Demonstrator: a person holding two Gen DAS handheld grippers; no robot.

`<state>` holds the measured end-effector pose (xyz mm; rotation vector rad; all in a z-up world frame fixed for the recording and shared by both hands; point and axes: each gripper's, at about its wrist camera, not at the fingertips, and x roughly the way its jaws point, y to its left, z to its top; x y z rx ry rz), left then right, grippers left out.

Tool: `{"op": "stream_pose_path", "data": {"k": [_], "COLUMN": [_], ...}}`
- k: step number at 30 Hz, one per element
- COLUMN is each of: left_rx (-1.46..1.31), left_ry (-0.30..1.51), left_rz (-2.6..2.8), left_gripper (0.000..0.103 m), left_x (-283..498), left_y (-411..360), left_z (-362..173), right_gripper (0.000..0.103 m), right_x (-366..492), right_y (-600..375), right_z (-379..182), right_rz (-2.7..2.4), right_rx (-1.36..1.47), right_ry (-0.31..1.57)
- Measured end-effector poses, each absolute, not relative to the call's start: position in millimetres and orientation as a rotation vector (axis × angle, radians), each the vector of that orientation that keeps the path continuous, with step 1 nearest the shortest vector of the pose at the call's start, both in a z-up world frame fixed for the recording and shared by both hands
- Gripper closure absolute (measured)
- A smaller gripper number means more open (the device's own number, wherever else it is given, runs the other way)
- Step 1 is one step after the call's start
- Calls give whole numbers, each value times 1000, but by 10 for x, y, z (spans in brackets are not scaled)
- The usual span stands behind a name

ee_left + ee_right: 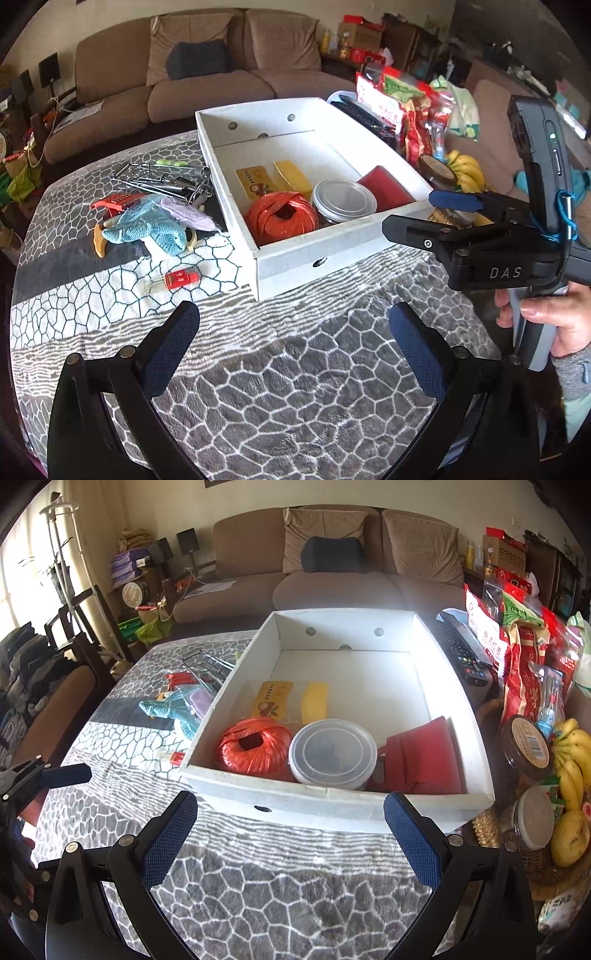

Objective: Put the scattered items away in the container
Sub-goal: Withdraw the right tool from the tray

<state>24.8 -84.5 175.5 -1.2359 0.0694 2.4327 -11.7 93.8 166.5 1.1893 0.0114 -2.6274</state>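
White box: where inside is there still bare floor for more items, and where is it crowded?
The white box is bare along its far half, between the back wall and the yellow packets. Its near end is crowded: orange twine ball, lidded tub, red pouch.

white box part filled; blue cloth, red grater outside left.

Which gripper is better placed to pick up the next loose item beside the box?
Left. The left gripper, jaws open, faces the small red item and the blue cloth lying left of the white box. The right gripper faces the box.
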Motion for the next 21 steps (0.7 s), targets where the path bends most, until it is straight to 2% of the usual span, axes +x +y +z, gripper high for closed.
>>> {"op": "stream_pose_path", "data": {"k": [11,21], "left_rx": [-1249,-1352], "left_ry": [31,-199], "left_rz": [2563,2747], "left_gripper": [0,0], "left_x": [852,965], "left_y": [-1108,-2065], "left_z": [1794,1566], "right_gripper": [0,0], "right_x": [462,611], "right_y": [683,-26], "right_z": [1739,1647], "right_rz": [-2678,-2532], "right_rx": [1156,1158], "right_ry": [29,112]}}
